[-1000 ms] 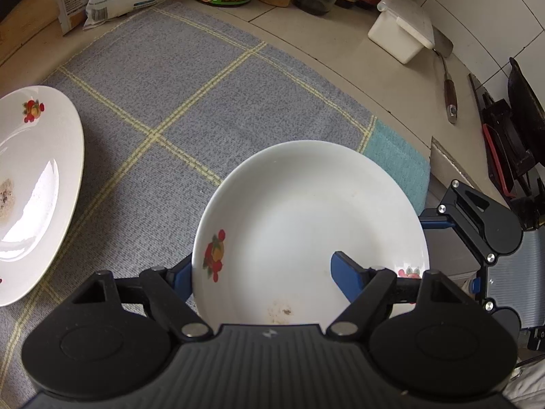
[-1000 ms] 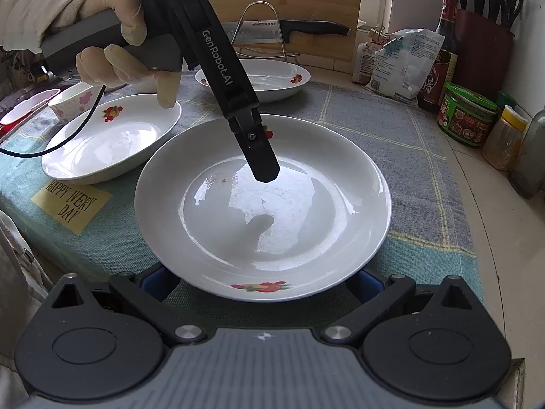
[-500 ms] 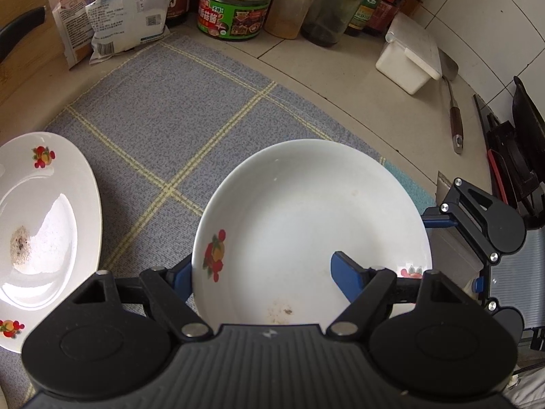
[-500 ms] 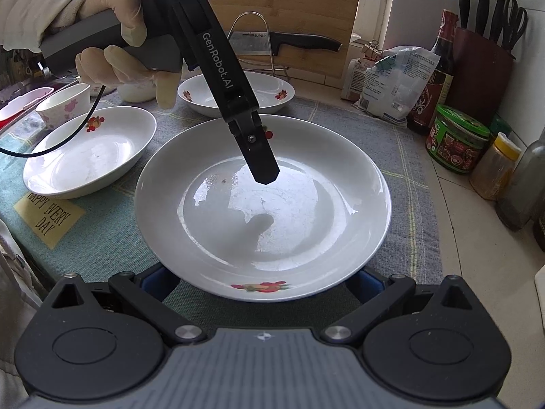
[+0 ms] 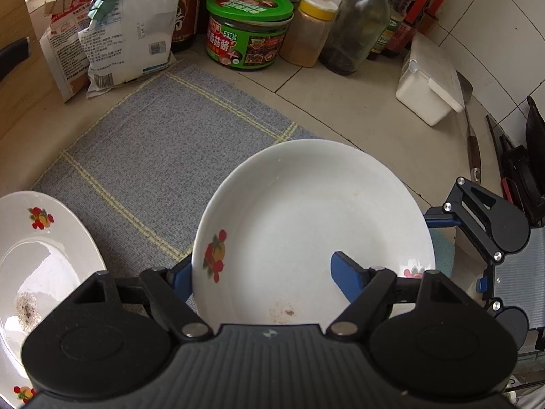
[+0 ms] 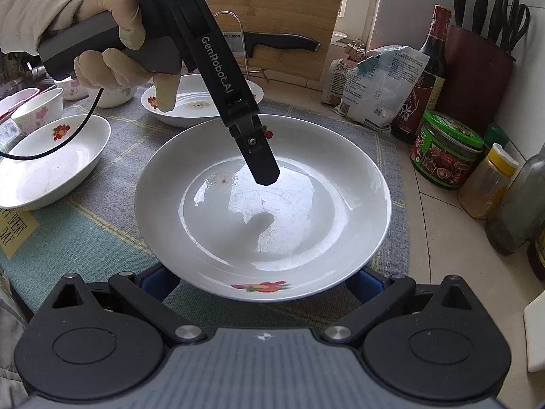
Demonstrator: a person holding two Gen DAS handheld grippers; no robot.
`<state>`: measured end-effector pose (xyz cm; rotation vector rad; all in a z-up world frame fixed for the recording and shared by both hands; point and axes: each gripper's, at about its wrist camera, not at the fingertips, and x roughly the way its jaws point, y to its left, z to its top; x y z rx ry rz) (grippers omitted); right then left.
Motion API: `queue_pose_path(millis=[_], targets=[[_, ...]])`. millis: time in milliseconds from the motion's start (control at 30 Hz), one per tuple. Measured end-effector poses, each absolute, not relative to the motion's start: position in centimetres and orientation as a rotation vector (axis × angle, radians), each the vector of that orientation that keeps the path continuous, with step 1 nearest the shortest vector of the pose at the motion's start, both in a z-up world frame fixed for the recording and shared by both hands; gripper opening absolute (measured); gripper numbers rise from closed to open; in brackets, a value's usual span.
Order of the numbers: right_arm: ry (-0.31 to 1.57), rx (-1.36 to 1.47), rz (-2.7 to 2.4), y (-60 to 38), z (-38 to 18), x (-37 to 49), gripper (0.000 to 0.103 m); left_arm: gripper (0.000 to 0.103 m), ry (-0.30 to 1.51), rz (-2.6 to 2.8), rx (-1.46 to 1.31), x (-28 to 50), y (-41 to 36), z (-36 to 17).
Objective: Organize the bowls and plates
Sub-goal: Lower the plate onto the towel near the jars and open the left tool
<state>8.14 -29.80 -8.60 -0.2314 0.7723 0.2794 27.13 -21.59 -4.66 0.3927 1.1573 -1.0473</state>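
A white plate (image 5: 306, 211) with fruit decals hangs above the grey mat (image 5: 163, 143). My left gripper (image 5: 265, 276) is shut on its rim, one blue finger (image 5: 347, 272) inside the dish and the other outside beneath the edge. In the right wrist view that inner finger (image 6: 260, 160) reaches down into the plate (image 6: 265, 211). My right gripper (image 6: 262, 279) stands open wide, both blue fingers under the plate's near rim. Another decorated plate (image 5: 44, 266) with crumbs lies at the left. A deep plate (image 6: 51, 167) and small bowls (image 6: 37, 109) sit further left.
A green-lidded jar (image 5: 248, 30), spice bottles (image 5: 354, 24), food bags (image 5: 115, 34) and a white box (image 5: 429, 81) line the counter's back. A knife block (image 6: 477, 64) stands against the wall. A gloved hand (image 6: 112, 51) holds the left gripper's handle.
Both grippers have carried the plate together across the mat toward the jars and bottles. The plate keeps its place in both grippers, and the other plates have slid away to the left.
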Motion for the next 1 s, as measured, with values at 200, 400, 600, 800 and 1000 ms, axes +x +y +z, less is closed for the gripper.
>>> queue_pose_path(millis=[200,400,600,800,1000], targets=[[0.775,-0.237,0.278,-31.3,-8.8,10.1,0.103,0.08,1.143,-1.044,0.391,28.5,-22.9,-5.2],[0.778,-0.242,0.273,-32.4,-8.9,11.5,0.103,0.08,1.131,-1.043,0.394,29.5,-23.9,-5.7],[0.785,-0.237,0.266,-33.2,-9.4,12.8,0.103,0.08,1.125,-1.033,0.391,30.6,-24.7,-6.5],[0.793,-0.235,0.263,-33.8,-9.8,13.8,0.103,0.08,1.122,-1.032,0.392,31.4,-25.2,-7.1],[0.806,-0.226,0.262,-34.2,-10.2,14.4,0.103,0.08,1.123,-1.028,0.392,31.7,-25.4,-7.7]])
